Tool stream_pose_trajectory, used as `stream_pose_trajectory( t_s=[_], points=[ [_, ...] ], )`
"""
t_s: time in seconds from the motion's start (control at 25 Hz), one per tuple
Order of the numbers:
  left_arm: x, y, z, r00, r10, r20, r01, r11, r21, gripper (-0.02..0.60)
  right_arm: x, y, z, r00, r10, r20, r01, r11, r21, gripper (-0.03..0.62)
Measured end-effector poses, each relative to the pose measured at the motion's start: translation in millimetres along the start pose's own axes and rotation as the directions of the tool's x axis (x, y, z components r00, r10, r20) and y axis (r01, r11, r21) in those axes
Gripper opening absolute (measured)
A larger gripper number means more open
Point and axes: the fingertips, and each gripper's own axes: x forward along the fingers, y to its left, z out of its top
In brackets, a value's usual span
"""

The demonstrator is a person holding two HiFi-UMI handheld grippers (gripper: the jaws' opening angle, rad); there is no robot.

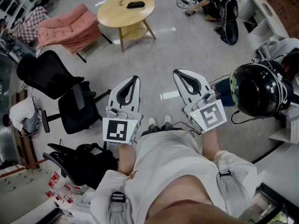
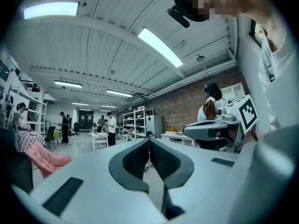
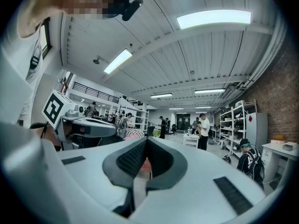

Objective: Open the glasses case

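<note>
Glasses case [image 1: 135,4]: I count one, a dark oblong lying flat on the single round wooden bench [image 1: 110,14], with a small dark item I cannot make out just beside it. It sits well apart from both tools, far ahead across the floor and roughly in line with the tips of the left hand-held gripper [image 1: 136,78]; nothing touches it and its lid looks down.

I am running two tools. The left hand-held gripper has its jaws pressed together with nothing between them, its own camera showing the dark pads [image 2: 140,157] meeting at the tip. The right hand-held gripper [image 1: 177,72] is likewise closed and empty, held beside the left one at the same level, both pointing ahead.

Ahead and to the left of the left tool stands one pink cushioned chair [image 1: 70,29]; nearer on that side are black office chairs [image 1: 46,73]. To the right of the right tool is one black helmet [image 1: 256,90].

The floor [image 1: 159,55] is smooth grey. The room is a large workshop with a white ribbed ceiling [image 2: 103,45], strip lights, a brick wall [image 2: 187,106] and shelving.
</note>
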Motion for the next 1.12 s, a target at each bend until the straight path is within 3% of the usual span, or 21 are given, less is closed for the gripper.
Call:
stream_pose_trajectory(
  t_s=[0.2, 0.48, 0.84, 1.12],
  points=[
    [9, -28, 2, 1.0, -0.004, 0.008, 0.004, 1.0, 0.013, 0.02, -19, -17, -5, 1.0, -0.005, 0.01, 0.005, 1.0, 0.026, 0.018],
    [22, -33, -5, 1.0, 0.011, 0.011, -0.012, 1.0, 0.006, 0.02, -18, -34, -15, 1.0, 0.009, -0.006, -0.009, 1.0, 0.03, 0.018],
    [67, 1, -12, 1.0, 0.025, -0.007, -0.025, 1.0, 0.011, 0.02, 26, -67, -26, 1.0, -0.003, -0.022, 0.004, 1.0, 0.008, 0.018],
    [123, 42, -20, 1.0, -0.011, 0.007, 0.011, 1.0, -0.006, 0.02, 81, -105, -32, 0.998, -0.031, -0.048, 0.031, 0.999, -0.008, 0.018]
  ],
)
